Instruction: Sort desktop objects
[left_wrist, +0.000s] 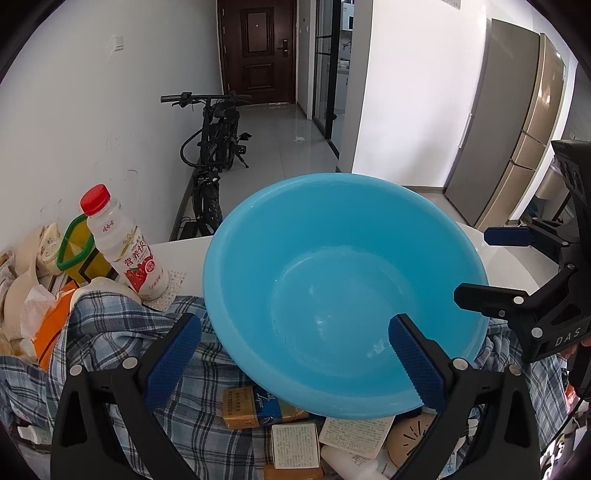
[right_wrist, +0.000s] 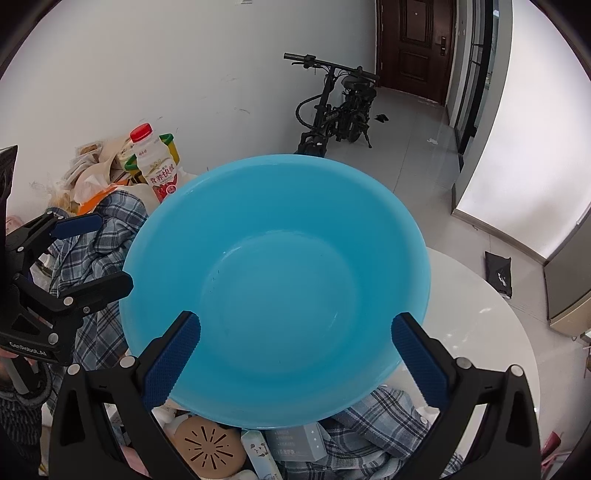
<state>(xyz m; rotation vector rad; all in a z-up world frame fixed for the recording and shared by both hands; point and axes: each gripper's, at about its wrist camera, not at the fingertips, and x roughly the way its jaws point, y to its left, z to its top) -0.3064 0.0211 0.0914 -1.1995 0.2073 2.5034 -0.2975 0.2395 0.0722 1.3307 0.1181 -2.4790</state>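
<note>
Both my claws are released, their blue ribbed pads spread wide with nothing between them. My left gripper (left_wrist: 294, 360) points at the big light-blue round plastic basin (left_wrist: 343, 291), and its right pad (left_wrist: 415, 360) stands in front of the basin's inside wall; I cannot tell if it touches the plastic. My right gripper (right_wrist: 295, 358) faces the same basin from the other side, and its two pads stand before the near rim. The basin is empty and sits tilted on top of the pile, resting on a blue-and-white checked cloth shirt (left_wrist: 110, 332) that lies on the round white table (right_wrist: 476, 317). Under the near edge of the basin I see small cartons: a yellow-brown and blue cigarette box (left_wrist: 255, 408), a white printed paper box (left_wrist: 295, 445), and a round tan lid with black ray marks (right_wrist: 210, 448). To the left of the basin stands a white plastic milk-drink bottle with a red cap (left_wrist: 120, 243), upright, and just behind it a yellow oil jug with a green handle (left_wrist: 79, 245). Beside them are crumpled beige paper bags (left_wrist: 22, 284). In the room behind, a black folding bicycle (left_wrist: 214, 147) leans near the white wall.
</note>
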